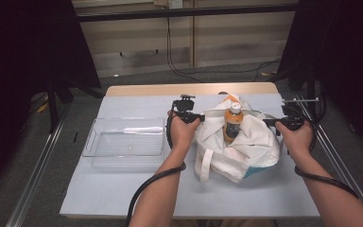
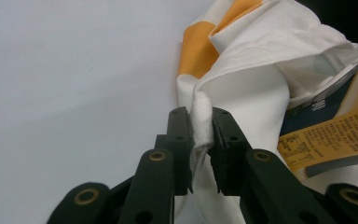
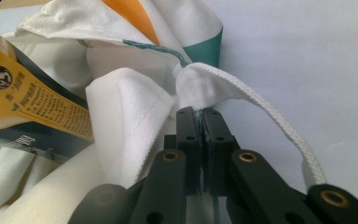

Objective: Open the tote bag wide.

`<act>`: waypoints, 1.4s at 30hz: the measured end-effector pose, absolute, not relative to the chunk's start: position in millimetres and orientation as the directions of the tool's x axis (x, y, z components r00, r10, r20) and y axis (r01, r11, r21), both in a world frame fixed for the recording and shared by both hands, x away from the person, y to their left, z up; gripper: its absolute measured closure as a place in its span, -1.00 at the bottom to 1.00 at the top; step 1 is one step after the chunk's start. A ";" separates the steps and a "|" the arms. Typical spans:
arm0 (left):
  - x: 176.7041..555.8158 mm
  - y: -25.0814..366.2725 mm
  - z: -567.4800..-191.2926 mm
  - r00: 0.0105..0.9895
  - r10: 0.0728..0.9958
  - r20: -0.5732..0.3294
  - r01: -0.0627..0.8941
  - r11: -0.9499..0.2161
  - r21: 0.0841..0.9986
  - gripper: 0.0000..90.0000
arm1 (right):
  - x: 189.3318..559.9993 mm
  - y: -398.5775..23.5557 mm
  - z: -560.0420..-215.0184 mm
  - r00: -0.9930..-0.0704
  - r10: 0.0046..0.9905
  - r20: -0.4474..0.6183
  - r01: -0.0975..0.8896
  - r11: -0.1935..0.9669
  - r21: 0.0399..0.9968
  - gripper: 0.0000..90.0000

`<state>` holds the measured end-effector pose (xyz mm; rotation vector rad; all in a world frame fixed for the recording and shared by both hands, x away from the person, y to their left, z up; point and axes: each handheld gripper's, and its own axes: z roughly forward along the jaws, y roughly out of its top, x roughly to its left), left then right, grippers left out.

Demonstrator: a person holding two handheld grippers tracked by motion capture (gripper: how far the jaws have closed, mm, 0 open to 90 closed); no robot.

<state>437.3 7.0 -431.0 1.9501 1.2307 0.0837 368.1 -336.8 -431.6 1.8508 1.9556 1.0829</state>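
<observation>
My white tote bag (image 1: 246,146) slumps open around an orange-labelled bottle (image 1: 233,124). My left gripper (image 1: 199,117) and right gripper (image 1: 267,122) pinch opposite rims; the clear tray (image 1: 94,142) sits well apart.

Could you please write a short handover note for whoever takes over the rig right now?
Left claw: shut on the tote bag rim, bottle's left.
Right claw: shut on the opposite rim, by a strap.
Bottle: upright in the bag's open mouth, on the grey table.
Clear bin: left of the bag.
Done: bag mouth held open.
Left: probably lifting the bottle out, perhaps into the bin.
</observation>
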 end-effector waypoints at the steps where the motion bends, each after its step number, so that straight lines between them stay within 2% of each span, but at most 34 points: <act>1: 437.6 6.8 -431.6 0.522 0.781 -0.343 0.726 -0.195 0.659 0.75 | 368.5 -337.1 -432.9 -0.170 0.937 0.305 0.758 -0.073 0.648 0.94; 42: 442.4 3.8 -451.8 0.500 0.789 -0.357 0.758 -0.199 0.621 0.75 | 369.6 -337.0 -452.6 -0.177 0.942 0.286 0.775 -0.046 0.630 0.93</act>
